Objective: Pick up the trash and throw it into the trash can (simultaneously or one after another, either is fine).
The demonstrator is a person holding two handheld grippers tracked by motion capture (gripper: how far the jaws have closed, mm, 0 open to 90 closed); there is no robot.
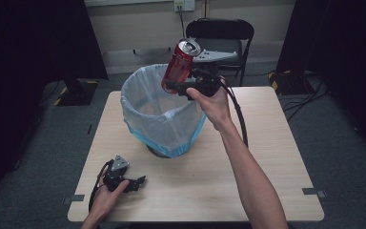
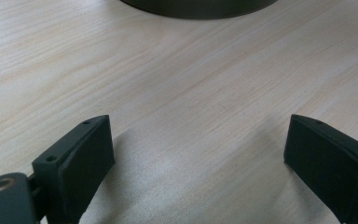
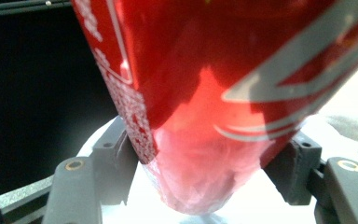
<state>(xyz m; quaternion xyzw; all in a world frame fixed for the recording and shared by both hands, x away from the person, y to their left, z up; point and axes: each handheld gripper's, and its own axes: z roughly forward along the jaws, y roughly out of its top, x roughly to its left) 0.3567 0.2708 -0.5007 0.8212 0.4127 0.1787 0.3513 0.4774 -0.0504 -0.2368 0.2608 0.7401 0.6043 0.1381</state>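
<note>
A pale wooden tabletop (image 1: 267, 143) stands on grey carpet in a room with dark curtains to either side and a black folding chair (image 1: 224, 33) behind it; above the tabletop the right gripper (image 1: 178, 87) is raised in the person's right hand (image 1: 214, 107), its jaws closed on the lower part of a red drink can (image 1: 180, 64); the can is held tilted, its silver top up and leaning away toward the chair, and it hangs over the far right rim of a bin (image 1: 164, 117) lined with a translucent bluish bag; in the right gripper view the red can (image 3: 214, 84) sits pinched between the two black jaws, its rounded base toward the camera with the white of the liner below it; a black cable trails from this gripper down along the forearm; the bin stands near the middle of the tabletop, slightly to the left; at the near left corner the left gripper (image 1: 140, 181) rests low on the tabletop in the left hand (image 1: 107, 195), well apart from the bin; in the left gripper view its jaws stand wide with bare wood (image 2: 191, 116) between them, and the dark base of the bin (image 2: 200, 7) lies ahead.
</note>
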